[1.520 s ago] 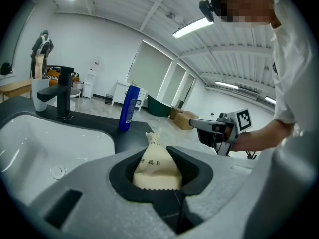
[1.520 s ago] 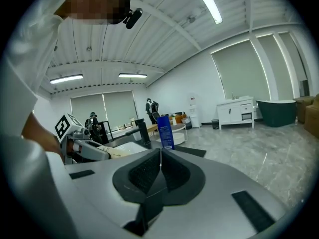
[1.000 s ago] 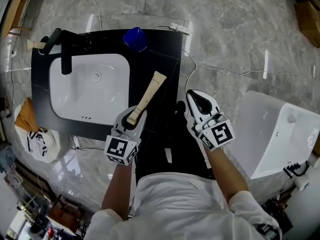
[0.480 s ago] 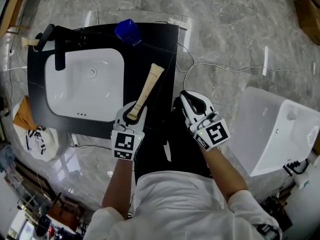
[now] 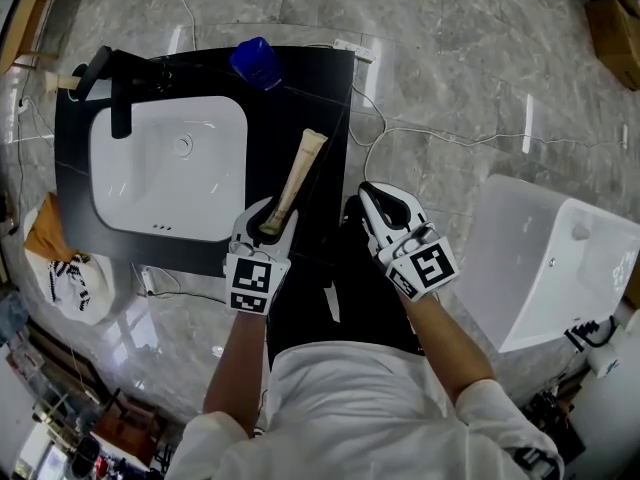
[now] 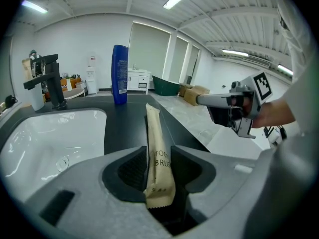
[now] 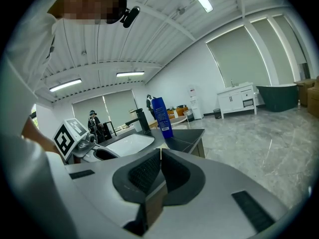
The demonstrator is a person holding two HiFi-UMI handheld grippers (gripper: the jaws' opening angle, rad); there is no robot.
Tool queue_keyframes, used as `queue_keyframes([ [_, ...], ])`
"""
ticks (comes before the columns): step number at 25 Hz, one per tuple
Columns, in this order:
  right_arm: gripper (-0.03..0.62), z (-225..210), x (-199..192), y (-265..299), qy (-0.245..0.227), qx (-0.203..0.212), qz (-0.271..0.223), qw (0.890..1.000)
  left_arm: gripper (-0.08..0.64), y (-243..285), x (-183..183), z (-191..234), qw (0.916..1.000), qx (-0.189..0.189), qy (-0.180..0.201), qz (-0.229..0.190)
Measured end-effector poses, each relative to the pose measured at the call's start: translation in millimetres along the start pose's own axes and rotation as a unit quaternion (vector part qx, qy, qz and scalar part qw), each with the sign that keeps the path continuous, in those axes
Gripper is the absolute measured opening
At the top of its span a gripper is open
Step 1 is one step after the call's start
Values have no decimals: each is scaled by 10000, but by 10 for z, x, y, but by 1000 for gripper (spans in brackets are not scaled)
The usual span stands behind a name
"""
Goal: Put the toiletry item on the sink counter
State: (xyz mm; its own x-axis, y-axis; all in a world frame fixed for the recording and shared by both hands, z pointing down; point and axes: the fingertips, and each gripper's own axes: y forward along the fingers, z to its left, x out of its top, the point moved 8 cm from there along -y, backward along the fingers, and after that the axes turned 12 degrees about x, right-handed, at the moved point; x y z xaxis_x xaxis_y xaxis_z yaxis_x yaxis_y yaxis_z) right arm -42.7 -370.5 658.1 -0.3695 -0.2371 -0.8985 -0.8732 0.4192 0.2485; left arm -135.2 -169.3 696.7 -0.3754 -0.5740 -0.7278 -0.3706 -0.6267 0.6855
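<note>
The left tongs (image 6: 159, 156) are opening up over the black counter (image 5: 325, 88); the tan toothbrush packet (image 5: 295, 178) is sitting between the two jaws, with its near end tucked in there; a dark gap is showing on the left side of the packet, so the pads are not squeezing it. The packet is lying along the counter, just to the right of the white sink bowl (image 5: 150, 188); its far end is pointing toward the tall blue bottle (image 6: 119, 73); the bottle is standing up at the far edge of the counter, well apart from the packet. The black tap (image 6: 50, 81) is standing at the far left side of the bowl. The right tongs (image 7: 160, 156) are hanging in the air just beside the right edge of the counter, near the left tongs; their jaws are pressing together, and nothing is sitting between them.
</note>
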Motion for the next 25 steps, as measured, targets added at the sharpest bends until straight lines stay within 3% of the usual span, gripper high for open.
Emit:
queue_keyframes([
  [8, 16, 57, 192, -19, -199, 23, -33, 9998, 152, -165, 197, 105, 9995, 48, -114, -307],
  [13, 15, 238, 762, -33, -640, 155, -363, 9972, 146, -585, 672, 253, 9941, 141, -200, -1053],
  [19, 15, 639, 1655, -268, -1262, 301, -869, 9877, 71, -1404, 1349, 500, 9733, 260, -431, -2241],
  [25, 15, 974, 2360, -711, -1992, 273, -1326, 9706, 25, -2160, 1723, 712, 9430, 347, -617, -3250],
])
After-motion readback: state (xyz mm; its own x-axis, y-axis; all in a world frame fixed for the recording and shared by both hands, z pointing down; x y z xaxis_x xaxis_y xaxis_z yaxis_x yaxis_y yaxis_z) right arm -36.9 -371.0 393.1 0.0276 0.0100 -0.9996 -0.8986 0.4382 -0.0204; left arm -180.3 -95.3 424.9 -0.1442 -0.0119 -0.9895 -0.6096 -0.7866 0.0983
